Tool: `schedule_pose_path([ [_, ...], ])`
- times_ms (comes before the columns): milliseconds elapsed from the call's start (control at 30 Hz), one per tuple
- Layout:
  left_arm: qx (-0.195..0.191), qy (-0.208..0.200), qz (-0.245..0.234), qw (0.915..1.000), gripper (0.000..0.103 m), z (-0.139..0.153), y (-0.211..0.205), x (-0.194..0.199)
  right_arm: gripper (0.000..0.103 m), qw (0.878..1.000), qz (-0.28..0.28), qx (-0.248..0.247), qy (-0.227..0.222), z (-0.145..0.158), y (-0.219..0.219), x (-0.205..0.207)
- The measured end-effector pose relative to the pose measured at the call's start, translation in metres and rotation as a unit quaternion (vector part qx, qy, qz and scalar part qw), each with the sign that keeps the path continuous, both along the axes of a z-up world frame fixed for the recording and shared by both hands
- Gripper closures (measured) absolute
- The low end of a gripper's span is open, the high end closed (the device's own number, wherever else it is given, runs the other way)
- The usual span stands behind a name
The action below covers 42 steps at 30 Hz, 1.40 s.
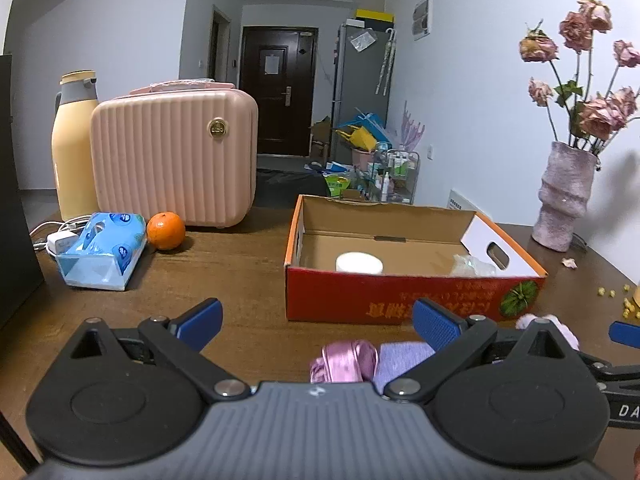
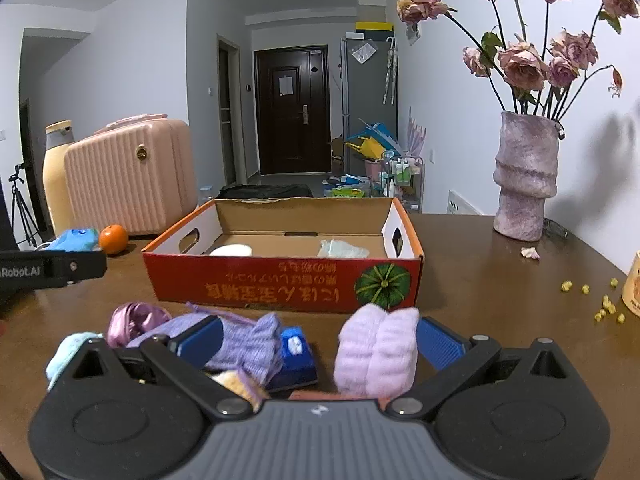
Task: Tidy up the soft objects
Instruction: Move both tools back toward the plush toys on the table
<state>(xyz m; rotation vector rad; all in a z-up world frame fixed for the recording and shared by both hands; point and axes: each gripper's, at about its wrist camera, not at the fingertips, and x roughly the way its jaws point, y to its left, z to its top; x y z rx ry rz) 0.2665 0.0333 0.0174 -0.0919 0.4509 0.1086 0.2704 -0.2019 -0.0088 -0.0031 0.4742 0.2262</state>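
An open red cardboard box (image 1: 400, 300) (image 2: 280, 284) sits mid-table; inside lie a white round pad (image 1: 359, 262) (image 2: 231, 250) and a crumpled pale bag (image 1: 474, 266) (image 2: 342, 249). In front of it lie soft things: a shiny pink satin bundle (image 1: 346, 362) (image 2: 134, 320), a purple knit cloth (image 1: 402, 358) (image 2: 248, 342), a fluffy lilac towel (image 2: 376, 354) (image 1: 560, 330), a small blue pack (image 2: 298, 358) and a teal piece (image 2: 66, 350). My left gripper (image 1: 318, 320) is open above the satin bundle. My right gripper (image 2: 320, 338) is open, its fingers either side of the knit cloth and towel.
A pink ribbed case (image 1: 174, 160), a yellow flask (image 1: 74, 144), a blue tissue pack (image 1: 102, 250) and an orange (image 1: 165, 230) stand at the left. A vase of dried roses (image 2: 524, 176) stands at the right, with yellow crumbs (image 2: 600, 300) and a cup (image 2: 633, 286) near the edge.
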Motion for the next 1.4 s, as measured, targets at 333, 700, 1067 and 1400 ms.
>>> schedule_pose_path([
  [333, 0.017, 0.006, -0.018, 0.9997, 0.000, -0.016, 0.011, -0.043, 0.000, 1.000, 0.016, -0.012, 0.001, -0.014, 0.015, -0.039],
  [700, 0.019, 0.007, -0.017, 0.9996, 0.000, -0.026, 0.032, -0.075, 0.000, 0.999, 0.031, -0.027, 0.018, -0.024, 0.036, -0.065],
  [1067, 0.007, 0.010, -0.011, 0.9999, 0.000, -0.028, 0.047, -0.078, 0.000, 0.996, 0.057, -0.044, 0.051, -0.033, 0.070, -0.062],
  [1400, 0.002, 0.020, -0.002, 0.9998, 0.000, -0.031, 0.062, -0.076, 0.015, 0.993, 0.063, -0.047, 0.091, -0.042, 0.096, -0.037],
])
